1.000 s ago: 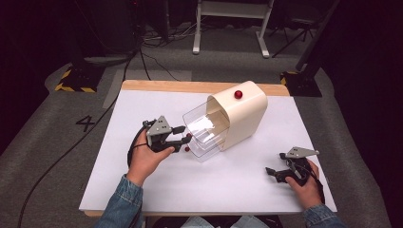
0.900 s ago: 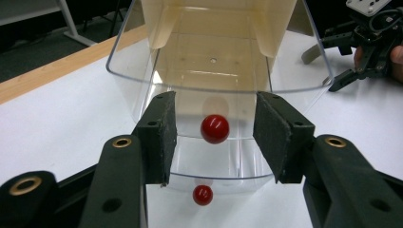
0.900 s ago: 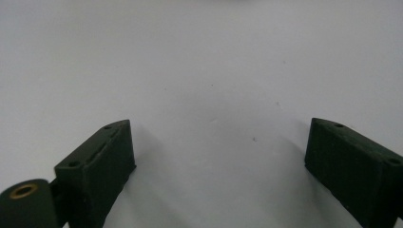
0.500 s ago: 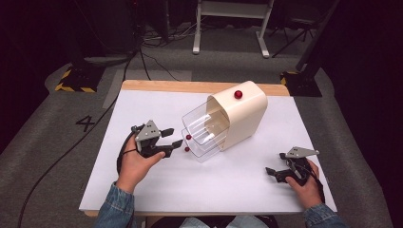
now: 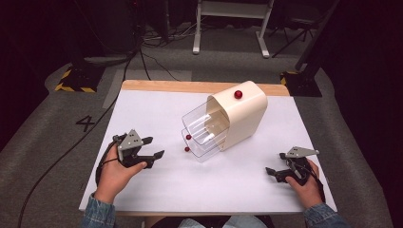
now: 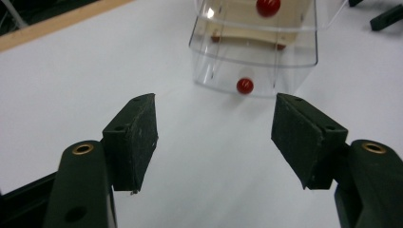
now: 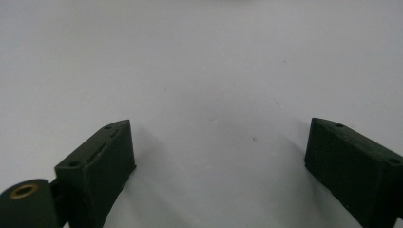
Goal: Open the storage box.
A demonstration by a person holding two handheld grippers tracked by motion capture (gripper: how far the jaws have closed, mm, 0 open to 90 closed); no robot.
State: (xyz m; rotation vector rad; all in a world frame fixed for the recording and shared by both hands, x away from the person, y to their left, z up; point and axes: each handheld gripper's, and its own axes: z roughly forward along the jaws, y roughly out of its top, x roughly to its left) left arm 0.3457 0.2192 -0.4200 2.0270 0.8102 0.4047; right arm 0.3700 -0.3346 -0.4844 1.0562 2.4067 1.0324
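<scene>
**A:** Status on your left?

**B:** My left gripper (image 5: 151,148) is over the white table (image 5: 157,109), off to the left of the drawer unit (image 5: 237,118) and not touching it. Jaws have just been opening, nothing between them. In the left gripper view the two pads (image 6: 135,137) stand wide apart with bare table between.

**A:** Where's the unit?

**B:** Cream housing, roughly mid-table towards the far edge, turned at an angle. Red knob (image 5: 238,94) on its top face. Two clear drawers (image 5: 202,135) stick out of its open side towards my left gripper, one above the other. Each front carries a small red knob; the lower knob (image 6: 245,85) sits straight ahead of my left jaws, well apart from them. The upper knob (image 6: 267,6) is at the top edge of that view.

**A:** Right side?

**B:** Right gripper (image 5: 278,171) is near the table's front right corner, well clear of the unit. Jaws spread wide, empty; plain table surface between the pads (image 7: 100,171).
</scene>
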